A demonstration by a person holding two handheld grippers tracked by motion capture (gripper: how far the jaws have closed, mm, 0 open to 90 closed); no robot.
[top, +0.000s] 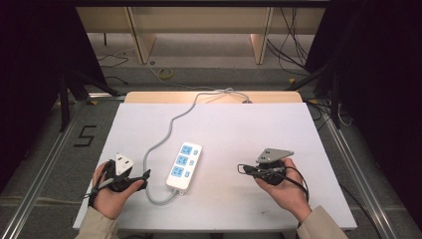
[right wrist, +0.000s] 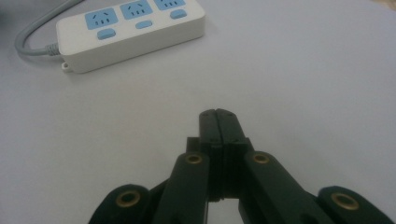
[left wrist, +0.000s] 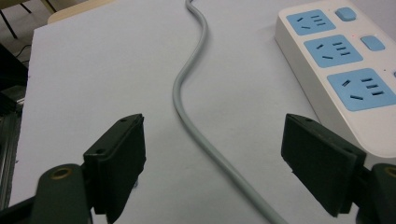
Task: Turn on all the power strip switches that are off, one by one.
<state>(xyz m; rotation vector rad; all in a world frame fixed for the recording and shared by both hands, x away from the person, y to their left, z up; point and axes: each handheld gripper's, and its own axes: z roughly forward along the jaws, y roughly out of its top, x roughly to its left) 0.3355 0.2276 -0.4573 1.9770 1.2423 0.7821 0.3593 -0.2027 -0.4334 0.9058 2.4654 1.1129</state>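
White table (top: 278,134) fills the high view, and a white power strip (top: 184,166) with 3 blue sockets lies left of centre, its grey cord (top: 169,127) curling to the far edge. Left gripper (top: 142,175) sits just left of the strip; right gripper (top: 244,169) is well apart on the right.

Left gripper view: jaws spread wide, cord (left wrist: 196,140) between them untouched, strip (left wrist: 336,70) at right.

Right gripper view: jaws pressed together, empty, strip (right wrist: 130,32) beyond.
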